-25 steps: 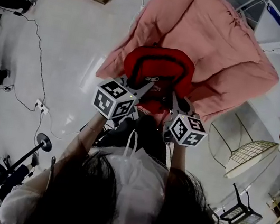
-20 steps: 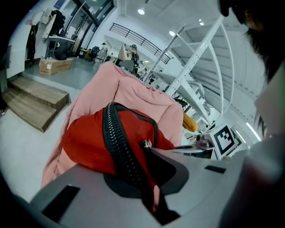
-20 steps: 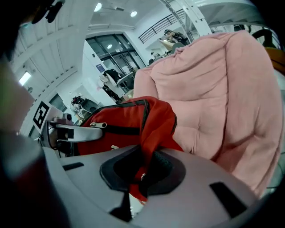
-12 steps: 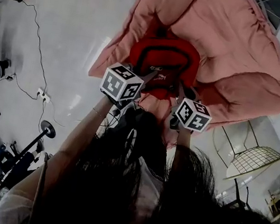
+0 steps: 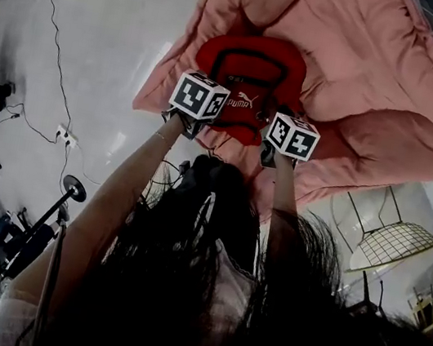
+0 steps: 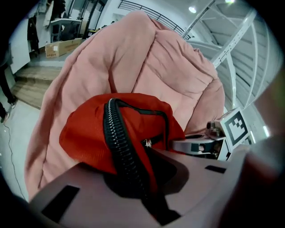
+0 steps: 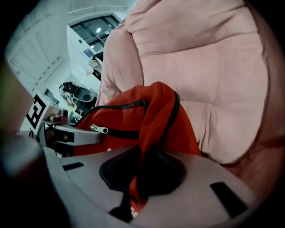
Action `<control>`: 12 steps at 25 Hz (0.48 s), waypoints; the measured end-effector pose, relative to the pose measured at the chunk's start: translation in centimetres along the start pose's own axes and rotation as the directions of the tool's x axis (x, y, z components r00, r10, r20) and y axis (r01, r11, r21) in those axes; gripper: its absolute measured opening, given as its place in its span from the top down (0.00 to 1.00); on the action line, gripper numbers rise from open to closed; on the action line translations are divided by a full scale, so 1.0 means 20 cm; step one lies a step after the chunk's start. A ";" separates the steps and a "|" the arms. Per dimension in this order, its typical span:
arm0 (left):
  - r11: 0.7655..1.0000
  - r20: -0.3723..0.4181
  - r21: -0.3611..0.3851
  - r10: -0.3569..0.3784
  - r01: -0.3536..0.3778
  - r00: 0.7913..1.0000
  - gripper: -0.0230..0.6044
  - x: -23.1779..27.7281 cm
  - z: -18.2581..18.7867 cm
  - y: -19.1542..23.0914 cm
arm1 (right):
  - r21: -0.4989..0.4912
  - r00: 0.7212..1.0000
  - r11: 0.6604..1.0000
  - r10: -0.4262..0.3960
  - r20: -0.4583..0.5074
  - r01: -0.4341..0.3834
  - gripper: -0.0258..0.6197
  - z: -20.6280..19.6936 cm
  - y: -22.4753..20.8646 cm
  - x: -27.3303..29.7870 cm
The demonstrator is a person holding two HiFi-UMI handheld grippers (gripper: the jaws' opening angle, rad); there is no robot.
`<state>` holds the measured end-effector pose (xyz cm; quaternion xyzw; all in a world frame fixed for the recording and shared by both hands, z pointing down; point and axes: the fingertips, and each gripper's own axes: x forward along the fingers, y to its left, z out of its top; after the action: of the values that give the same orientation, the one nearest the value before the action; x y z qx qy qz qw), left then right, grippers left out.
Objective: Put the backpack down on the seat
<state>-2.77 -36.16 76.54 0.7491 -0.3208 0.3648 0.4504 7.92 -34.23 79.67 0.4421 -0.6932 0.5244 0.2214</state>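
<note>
Left tongs (image 6: 144, 187) closed, clamped on red backpack (image 5: 253, 83) zipper edge. Right tongs (image 7: 133, 191) closed, red fabric fold pinched. Backpack seemingly rested against pink seat (image 5: 367, 70).

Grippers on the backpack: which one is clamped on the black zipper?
The left gripper: the thick black zipper of the backpack runs into its shut jaws. The right gripper pinches only a fold of red fabric.

The seat's (image 5: 369, 62) puffed pink cushions rise close around the backpack (image 5: 252, 67) from twelve to four o'clock, leaving little room to pass there. From eight to ten o'clock the floor (image 5: 103, 65) lies open, crossed only by a thin cable (image 5: 60, 70). A wire frame (image 5: 391, 240) stands well apart at five o'clock.
</note>
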 end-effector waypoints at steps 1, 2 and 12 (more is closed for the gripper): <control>1.000 -0.007 -0.002 -0.012 0.012 1.000 0.90 0.02 -0.01 0.01 | -0.007 1.000 1.000 -0.014 -0.013 0.014 0.89 -0.01 -0.01 0.03; 0.999 -0.010 -0.017 -0.034 0.034 0.999 0.90 0.03 -0.02 0.01 | -0.016 0.999 0.999 -0.029 -0.022 0.029 0.89 -0.02 -0.02 0.06; 0.992 0.089 -0.123 -0.008 0.019 0.996 0.54 -0.06 -0.05 0.06 | -0.206 0.995 0.974 -0.096 -0.023 0.089 0.58 -0.04 0.06 0.01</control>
<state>-4.63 -35.62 76.35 0.7374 -0.3572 0.3076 0.4838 6.78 -33.42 79.49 0.4401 -0.7184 0.4465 0.3014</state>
